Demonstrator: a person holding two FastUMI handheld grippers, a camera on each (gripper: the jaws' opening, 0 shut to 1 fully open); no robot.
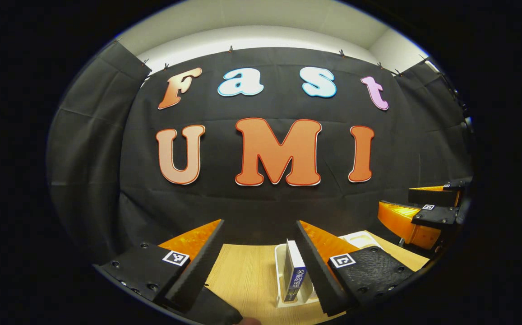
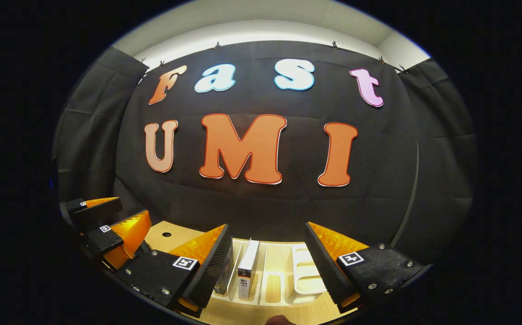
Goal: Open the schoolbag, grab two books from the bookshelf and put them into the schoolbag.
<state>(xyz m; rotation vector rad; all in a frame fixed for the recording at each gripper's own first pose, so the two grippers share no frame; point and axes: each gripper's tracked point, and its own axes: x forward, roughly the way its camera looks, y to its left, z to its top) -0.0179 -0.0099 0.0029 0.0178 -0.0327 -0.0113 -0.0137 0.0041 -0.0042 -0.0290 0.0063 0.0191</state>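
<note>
Books stand upright in a pale slotted bookshelf [image 2: 303,275] at the far edge of the wooden table [image 1: 247,280], just in front of the black cloth wall. In the right gripper view, a white-spined book [image 2: 247,266] sits in a middle slot, and a darker book [image 2: 224,273] stands beside it, partly hidden behind that gripper's near finger. In the left gripper view, a blue-spined book [image 1: 294,275] stands in the rack, close against one finger (whether they touch cannot be told).

The left gripper [image 1: 261,266] has its fingers spread wide, with bare tabletop between them and nothing held. The right gripper [image 2: 267,271] is likewise spread apart, holding nothing, with the rack lying between its fingers.

Each gripper also appears at the edge of the other's view, beside it and at about the same height.
</note>
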